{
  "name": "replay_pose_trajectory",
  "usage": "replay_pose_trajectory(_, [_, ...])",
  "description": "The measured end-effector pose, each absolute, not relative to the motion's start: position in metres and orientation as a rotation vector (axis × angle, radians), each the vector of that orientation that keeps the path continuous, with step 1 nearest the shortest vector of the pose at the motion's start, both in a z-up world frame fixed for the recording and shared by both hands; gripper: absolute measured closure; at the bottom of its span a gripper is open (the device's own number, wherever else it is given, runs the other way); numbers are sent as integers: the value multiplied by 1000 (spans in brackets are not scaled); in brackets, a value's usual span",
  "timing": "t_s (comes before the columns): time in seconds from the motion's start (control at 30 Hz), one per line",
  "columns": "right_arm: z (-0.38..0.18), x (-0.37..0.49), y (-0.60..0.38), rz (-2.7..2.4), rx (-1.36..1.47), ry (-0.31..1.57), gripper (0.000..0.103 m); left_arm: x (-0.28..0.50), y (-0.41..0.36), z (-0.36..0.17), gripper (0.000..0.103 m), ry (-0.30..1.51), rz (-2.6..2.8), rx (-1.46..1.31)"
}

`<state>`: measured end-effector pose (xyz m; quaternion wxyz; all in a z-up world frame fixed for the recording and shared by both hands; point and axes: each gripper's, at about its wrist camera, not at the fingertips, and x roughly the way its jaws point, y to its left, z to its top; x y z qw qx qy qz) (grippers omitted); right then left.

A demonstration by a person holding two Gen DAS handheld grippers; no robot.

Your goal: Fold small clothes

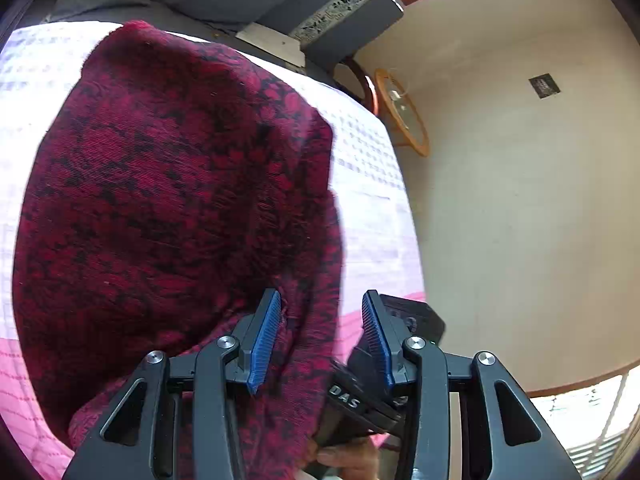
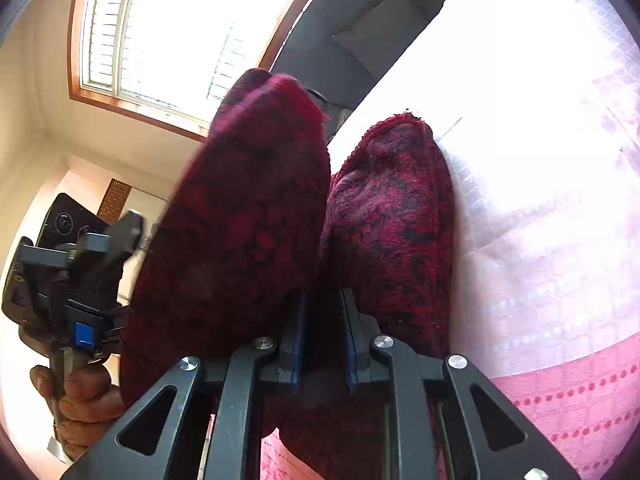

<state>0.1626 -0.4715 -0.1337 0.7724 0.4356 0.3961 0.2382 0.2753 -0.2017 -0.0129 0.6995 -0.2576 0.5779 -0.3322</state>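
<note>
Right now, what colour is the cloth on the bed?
The cloth is dark red with a black flowery pattern, clearest in the left wrist view.

I am seeing my left gripper [image 1: 318,326] pointing downward with its blue pads [image 1: 262,344] standing clearly apart, nothing pressing between them. My right gripper [image 2: 323,316] is tilting less steeply, its jaws parted only narrowly (whether the pads are pinching anything, I cannot tell). A hand [image 2: 78,400] is wrapping the left gripper's handle.
</note>
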Motion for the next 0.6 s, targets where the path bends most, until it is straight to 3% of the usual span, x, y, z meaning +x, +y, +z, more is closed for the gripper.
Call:
replay_pose_trajectory(0.13, [-142,154,-490,535,1030,829,82,263,-212,15,54,1246,-889,-574])
replay_pose_trajectory(0.27, [-143,142,-509,522,1076,799,71,246,-187,51,53,1040,-902,-511])
replay_pose_trajectory(0.33, [-143,133,-519,533,1124,765,66,240,-158,52,42,922,-864,-470])
replay_pose_trajectory(0.47, [-134,126,-537,531,1176,703,52,224,-113,18,42,802,-743,-293])
replay_pose_trajectory(0.6, [-114,135,-531,511,1121,722,49,211,-101,-45,42,871,-767,-273])
